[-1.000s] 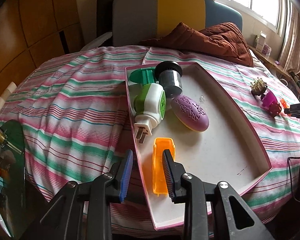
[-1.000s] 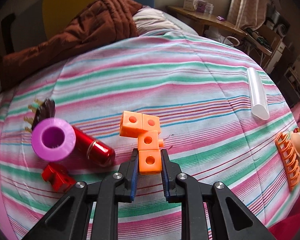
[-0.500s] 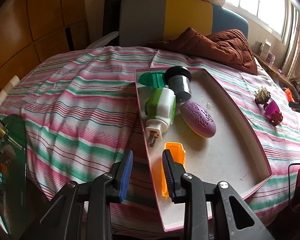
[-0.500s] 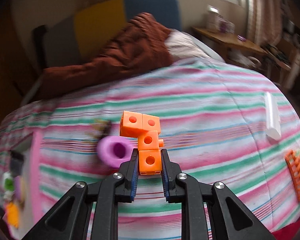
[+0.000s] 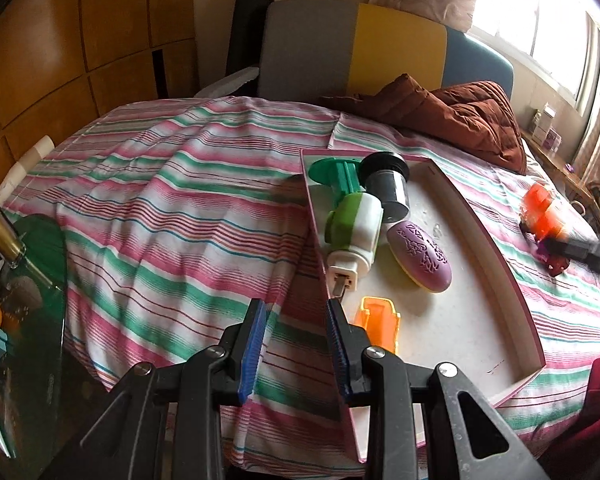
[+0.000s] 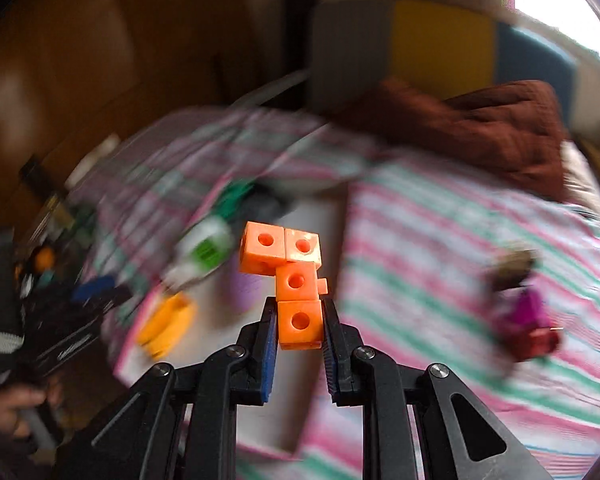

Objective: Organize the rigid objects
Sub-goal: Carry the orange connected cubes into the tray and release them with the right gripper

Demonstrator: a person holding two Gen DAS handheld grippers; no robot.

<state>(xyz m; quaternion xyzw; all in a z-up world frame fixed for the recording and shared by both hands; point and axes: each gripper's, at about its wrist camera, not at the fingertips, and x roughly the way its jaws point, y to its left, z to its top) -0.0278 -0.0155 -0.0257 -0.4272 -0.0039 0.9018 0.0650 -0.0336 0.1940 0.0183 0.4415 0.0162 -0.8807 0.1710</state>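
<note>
Motion blurs the tray and its contents in the right wrist view beyond recognition.

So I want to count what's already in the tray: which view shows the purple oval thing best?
The left wrist view: the purple oval thing lies sharp and whole in the tray. The right wrist view is motion-blurred, showing only a purple smudge behind the orange blocks.

Daylight was admitted through a window at the upper right, where the glass was blown out to white. The left wrist view was rendered sharp, with soft shadows cast beside the tray. The right wrist view was heavily smeared by motion blur; only the orange blocks were kept crisp. Straight lines were bowed and corners darkened by fisheye distortion.
</note>
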